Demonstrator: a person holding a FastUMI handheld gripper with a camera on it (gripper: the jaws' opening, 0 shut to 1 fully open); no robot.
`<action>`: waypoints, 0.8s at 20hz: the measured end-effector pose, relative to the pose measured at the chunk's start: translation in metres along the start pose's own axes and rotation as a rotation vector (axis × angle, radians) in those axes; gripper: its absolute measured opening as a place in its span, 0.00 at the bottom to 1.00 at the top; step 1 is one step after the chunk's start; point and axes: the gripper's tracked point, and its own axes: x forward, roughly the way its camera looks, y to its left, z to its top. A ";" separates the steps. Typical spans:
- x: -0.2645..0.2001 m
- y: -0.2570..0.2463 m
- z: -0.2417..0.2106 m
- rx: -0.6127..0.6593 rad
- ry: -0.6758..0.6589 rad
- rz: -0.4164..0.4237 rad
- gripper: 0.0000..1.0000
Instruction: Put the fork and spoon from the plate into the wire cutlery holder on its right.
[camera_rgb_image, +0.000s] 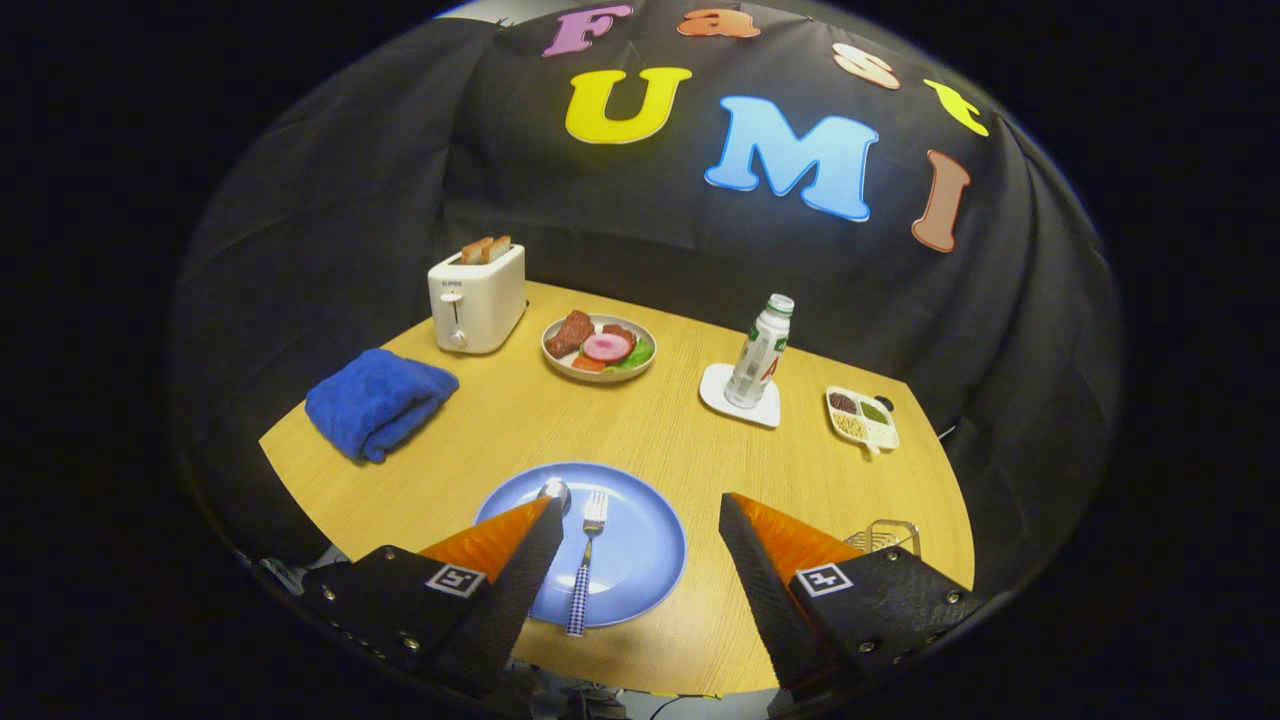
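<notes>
The hand-held gripper (640, 520) hangs above the near edge of the wooden counter (660, 420) with its two fingers spread wide and nothing between them; it grips no object. Just ahead of and partly beneath the left finger lies the blue plate (640, 545); on it rests the fork (588, 560), tines pointing away and its chequered handle reaching over the plate's near rim; the spoon (555, 490) lies beside the fork, its bowl peeking out at the left fingertip and the rest hidden under that finger. To the right of the plate, just behind the right finger, the top of the wire cutlery holder (885, 537) shows, most of it covered by the finger. Farther back on the counter sit a folded blue towel (380, 402), a white toaster (477, 298) with bread slices in it, a bowl of food (599, 348), a bottle (760, 350) standing on a white coaster (742, 398), and a small divided dish (862, 417) of grains.
</notes>
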 end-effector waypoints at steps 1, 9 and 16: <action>0.003 0.003 -0.009 -0.001 0.039 0.010 0.97; 0.036 0.019 -0.076 -0.016 0.302 0.056 0.97; 0.054 0.030 -0.105 -0.056 0.412 0.112 0.87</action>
